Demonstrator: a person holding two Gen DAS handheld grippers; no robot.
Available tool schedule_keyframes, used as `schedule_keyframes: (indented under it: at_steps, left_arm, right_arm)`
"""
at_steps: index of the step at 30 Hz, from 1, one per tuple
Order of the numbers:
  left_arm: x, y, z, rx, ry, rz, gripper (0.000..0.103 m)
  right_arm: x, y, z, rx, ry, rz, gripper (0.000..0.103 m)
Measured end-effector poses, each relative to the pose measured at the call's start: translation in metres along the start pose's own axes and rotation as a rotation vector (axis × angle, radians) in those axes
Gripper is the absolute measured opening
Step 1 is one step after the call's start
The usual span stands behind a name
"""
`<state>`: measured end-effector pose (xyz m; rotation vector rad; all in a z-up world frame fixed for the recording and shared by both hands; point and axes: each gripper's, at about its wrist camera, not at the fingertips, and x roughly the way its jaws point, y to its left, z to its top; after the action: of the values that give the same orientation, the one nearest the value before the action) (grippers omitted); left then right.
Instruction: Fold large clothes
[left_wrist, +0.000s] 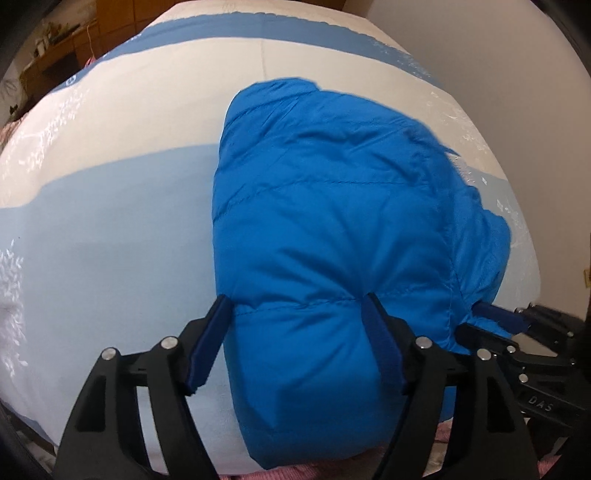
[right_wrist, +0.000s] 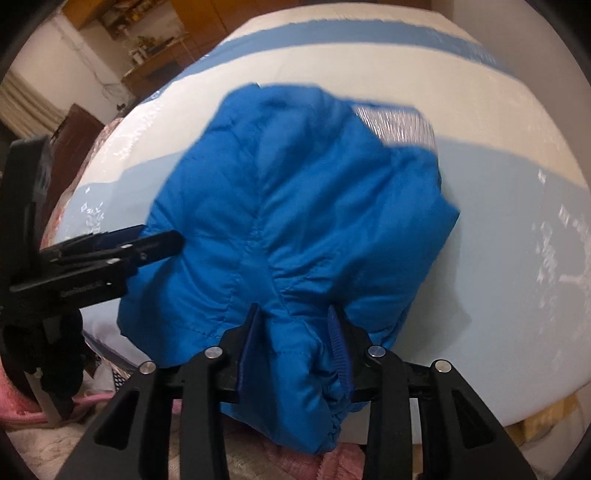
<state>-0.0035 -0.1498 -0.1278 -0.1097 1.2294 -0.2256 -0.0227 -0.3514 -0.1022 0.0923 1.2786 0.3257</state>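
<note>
A bright blue padded jacket (left_wrist: 332, 206) lies bunched and folded on the bed, its near end hanging over the front edge. It also shows in the right wrist view (right_wrist: 303, 206), with a silver lining patch (right_wrist: 395, 125) at its far right corner. My left gripper (left_wrist: 295, 314) stands wide around the jacket's near left part, fabric bulging between the fingers. My right gripper (right_wrist: 295, 321) is closed on a fold at the jacket's near edge. Each gripper shows in the other's view: the right one (left_wrist: 491, 325) and the left one (right_wrist: 147, 240).
The bed (left_wrist: 122, 229) has a cover with white and blue bands. A pink blanket (right_wrist: 22, 410) lies below the front edge. Wooden furniture (right_wrist: 155, 62) stands at the far left, a plain wall (left_wrist: 498, 74) at the right.
</note>
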Motion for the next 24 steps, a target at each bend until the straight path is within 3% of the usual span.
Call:
schedule_keyframes:
  at_steps: [5, 11, 15, 18, 21, 24]
  left_arm:
    - [0.013, 0.002, -0.007, 0.006, -0.021, 0.026, 0.076]
    - [0.020, 0.007, -0.007, -0.015, -0.016, 0.008, 0.078]
    - [0.012, 0.013, -0.002, -0.048, 0.015, -0.020, 0.076]
    - [-0.001, 0.011, 0.003, -0.034, 0.005, 0.008, 0.071]
    - [-0.016, 0.003, 0.009, 0.022, -0.042, 0.064, 0.070]
    - [-0.023, 0.003, 0.017, 0.037, -0.052, 0.052, 0.071]
  right_arm:
    - [0.018, -0.004, -0.006, -0.005, -0.007, -0.015, 0.036]
    - [0.023, -0.008, -0.001, 0.010, -0.010, 0.001, 0.036]
    - [0.006, -0.014, 0.005, 0.055, 0.015, 0.024, 0.035]
    - [-0.014, -0.016, 0.010, 0.063, -0.006, 0.008, 0.036]
    - [-0.035, -0.011, 0.014, 0.059, -0.060, -0.023, 0.041]
    - [-0.053, -0.017, 0.020, 0.095, -0.118, -0.026, 0.059]
